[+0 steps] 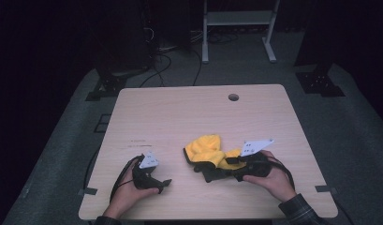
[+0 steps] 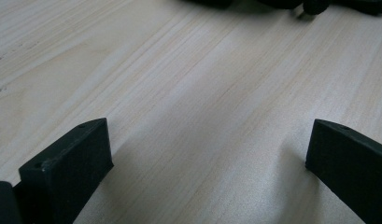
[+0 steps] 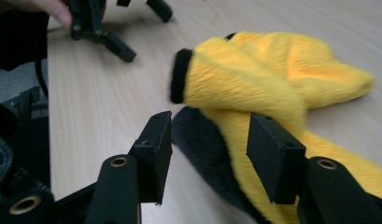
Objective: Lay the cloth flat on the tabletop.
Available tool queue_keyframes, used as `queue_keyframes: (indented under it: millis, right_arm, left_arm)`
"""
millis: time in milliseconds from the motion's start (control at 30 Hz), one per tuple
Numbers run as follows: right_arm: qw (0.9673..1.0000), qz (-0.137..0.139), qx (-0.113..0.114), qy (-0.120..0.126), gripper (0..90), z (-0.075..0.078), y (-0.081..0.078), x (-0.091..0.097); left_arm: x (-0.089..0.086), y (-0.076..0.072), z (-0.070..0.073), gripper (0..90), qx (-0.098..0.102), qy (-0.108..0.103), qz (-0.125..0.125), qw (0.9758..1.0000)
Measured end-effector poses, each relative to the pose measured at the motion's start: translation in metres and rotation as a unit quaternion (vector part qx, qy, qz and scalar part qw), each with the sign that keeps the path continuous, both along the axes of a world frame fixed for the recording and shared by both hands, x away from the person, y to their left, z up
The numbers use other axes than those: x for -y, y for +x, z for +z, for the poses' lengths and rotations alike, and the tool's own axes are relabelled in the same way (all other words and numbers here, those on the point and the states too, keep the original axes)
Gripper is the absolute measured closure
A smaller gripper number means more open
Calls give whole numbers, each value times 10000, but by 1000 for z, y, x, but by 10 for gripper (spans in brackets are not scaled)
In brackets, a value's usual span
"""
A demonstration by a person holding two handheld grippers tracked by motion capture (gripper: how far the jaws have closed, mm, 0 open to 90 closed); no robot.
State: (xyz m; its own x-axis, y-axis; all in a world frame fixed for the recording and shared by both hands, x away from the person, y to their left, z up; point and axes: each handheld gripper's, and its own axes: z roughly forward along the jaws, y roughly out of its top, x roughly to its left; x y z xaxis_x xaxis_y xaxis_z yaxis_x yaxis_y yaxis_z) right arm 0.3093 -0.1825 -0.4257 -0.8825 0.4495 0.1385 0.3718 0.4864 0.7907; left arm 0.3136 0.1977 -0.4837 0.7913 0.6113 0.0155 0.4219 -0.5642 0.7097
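We've got the yellow cloth (image 1: pixel 209 149) bunched in a heap on the table (image 1: pixel 180 112) with folding hardly begun, our right gripper (image 3: pixel 209 147) straddling an edge with jaws apart, not pinching, while our left gripper (image 1: pixel 162 183) rests open nearby.

- Plush cloth (image 3: pixel 272 79): bright yellow fleece with a black edge band and a black underside patch.
- Right gripper (image 3: pixel 207 149): matte black jaws, brass-coloured rivets, pale grey top plate (image 1: pixel 255 146).
- Left gripper (image 2: pixel 205 158): black, same pale grey plate.
- Table (image 1: pixel 180 112): pale wood with fine streaked grain.
- Sleeve (image 1: pixel 301 211): dark plaid.
- Floor (image 1: pixel 362 154): grey carpet.
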Motion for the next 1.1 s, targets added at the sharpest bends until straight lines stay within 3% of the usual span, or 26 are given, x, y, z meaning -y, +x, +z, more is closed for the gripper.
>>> queue_keyframes:
  millis: [167,367,400,433,467,500,533,633,667,767,867,900,933,1100]
  right_arm:
    - [9999,-56,-13,129,480,-4,-11,-17]
    - [9986,-517,47,98,518,-8,-5,-37]
    - [9973,-730,38,105,591,-10,-1,-40]
    - [9973,-730,38,105,591,-10,-1,-40]
    - [9962,-856,80,117,681,-11,4,-41]
    - [9962,-856,80,117,681,-11,4,-41]
    - [9949,-996,92,140,751,-12,8,-39]
    - [9945,-1033,31,194,785,-12,12,-35]
    - [9946,-1019,93,179,797,-9,14,-30]
    - [9952,-949,131,181,804,-4,14,-26]
    - [9971,-635,274,318,807,12,15,-19]
    - [9974,-562,290,354,807,15,15,-18]
    - [9974,-473,356,400,808,20,14,-17]
    - [9966,-277,474,622,809,38,14,-11]
  left_arm:
    - [0,0,0,0,-1,-2,2,10000]
    - [0,0,0,0,-1,-3,2,10000]
    - [0,0,0,0,1,-1,1,10000]
    - [0,0,0,0,1,-1,1,10000]
    - [0,0,0,0,2,0,1,10000]
    - [0,0,0,0,2,0,1,10000]
    - [0,0,0,0,4,-3,16,10000]
    - [1,0,0,2,21,-39,24,10000]
    - [2,0,3,69,-11,-5,14,10000]
    - [5,2,6,159,-62,-70,-62,9999]
    - [17,4,16,219,186,-167,-122,9996]
    - [17,4,16,229,186,-167,-122,9996]
    - [22,5,21,243,332,-252,-160,9990]
    - [34,11,27,270,501,-249,-234,9982]
